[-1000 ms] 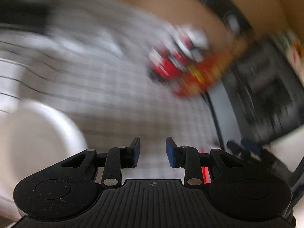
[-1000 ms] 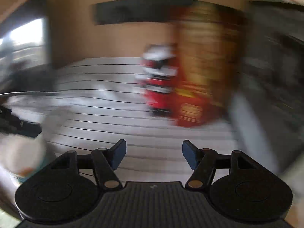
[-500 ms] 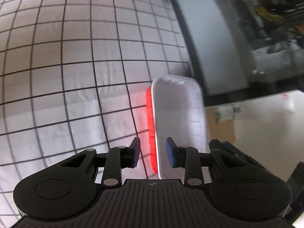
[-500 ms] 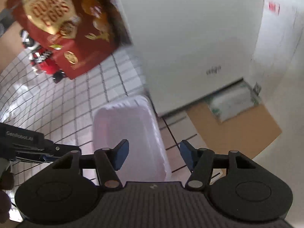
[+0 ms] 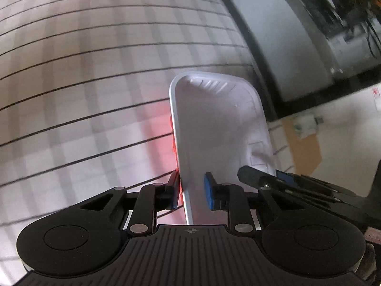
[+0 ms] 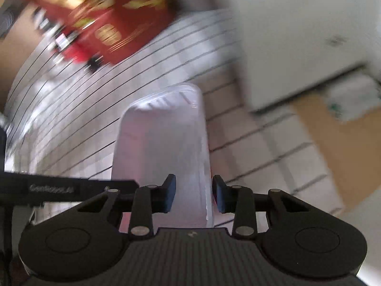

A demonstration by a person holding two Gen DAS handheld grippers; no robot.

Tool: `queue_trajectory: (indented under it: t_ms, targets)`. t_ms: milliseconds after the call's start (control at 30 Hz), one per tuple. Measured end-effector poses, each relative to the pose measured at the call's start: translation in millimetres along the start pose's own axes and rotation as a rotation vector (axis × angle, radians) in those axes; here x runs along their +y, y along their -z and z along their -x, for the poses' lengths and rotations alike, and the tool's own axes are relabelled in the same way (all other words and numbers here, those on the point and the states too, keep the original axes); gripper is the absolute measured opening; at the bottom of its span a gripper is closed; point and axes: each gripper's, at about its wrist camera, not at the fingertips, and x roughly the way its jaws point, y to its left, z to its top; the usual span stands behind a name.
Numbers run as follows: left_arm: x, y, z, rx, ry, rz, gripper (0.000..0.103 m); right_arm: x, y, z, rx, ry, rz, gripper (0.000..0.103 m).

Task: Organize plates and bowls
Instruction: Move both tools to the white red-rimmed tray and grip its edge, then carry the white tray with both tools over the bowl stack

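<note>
Home dining corner, it seems.
Checked tablecloth [image 5: 100,76], red snack box [image 6: 114,16] far left, white appliance [image 6: 297,35] right, tiled floor.

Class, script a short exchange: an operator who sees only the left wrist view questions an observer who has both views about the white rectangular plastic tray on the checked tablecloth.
Operator: My left gripper straddles one long rim of the white rectangular plastic tray. Where is the right gripper?
Observer: The right gripper straddles the opposite long rim, one pad inside the tray and one outside.
Operator: Is it clamped?
Observer: Not visibly. Tray floor shows between the inner pad and the rim.
Operator: What is the red blur ahead?
Observer: A red box with gold print, on the black-and-white checked tablecloth, beyond the tray's far end and to its left.
</note>
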Motion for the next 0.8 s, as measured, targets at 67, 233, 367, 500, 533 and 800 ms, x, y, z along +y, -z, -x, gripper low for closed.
queue_trajectory:
  t_ms: [67, 233, 367, 500, 533, 800]
  targets:
    - [23.2, 10.0, 18.9, -0.031, -0.018, 0.047, 0.025, 23.8, 1.6, -4.3, 0.014, -0.027, 0.064, 0.034]
    - [75.6, 42.6, 60.7, -0.098, -0.094, 0.137, 0.025, 84.3, 7.8, -19.2, 0.084, -0.136, 0.195, 0.035]
    - [113.1, 69.7, 89.2, -0.144, -0.118, 0.231, 0.025, 127.2, 21.3, -29.6, 0.145, -0.196, 0.303, 0.035]
    - [141.7, 89.9, 107.2, -0.166, -0.127, 0.319, 0.024, 160.6, 32.7, -45.3, 0.219, -0.239, 0.400, 0.035]
    - [148.7, 95.0, 109.7, -0.172, -0.128, 0.343, 0.024, 165.1, 35.1, -48.6, 0.241, -0.253, 0.413, 0.035]
    - [168.2, 100.1, 102.4, -0.176, -0.148, 0.398, 0.024, 174.0, 29.6, -54.6, 0.221, -0.246, 0.452, 0.035]
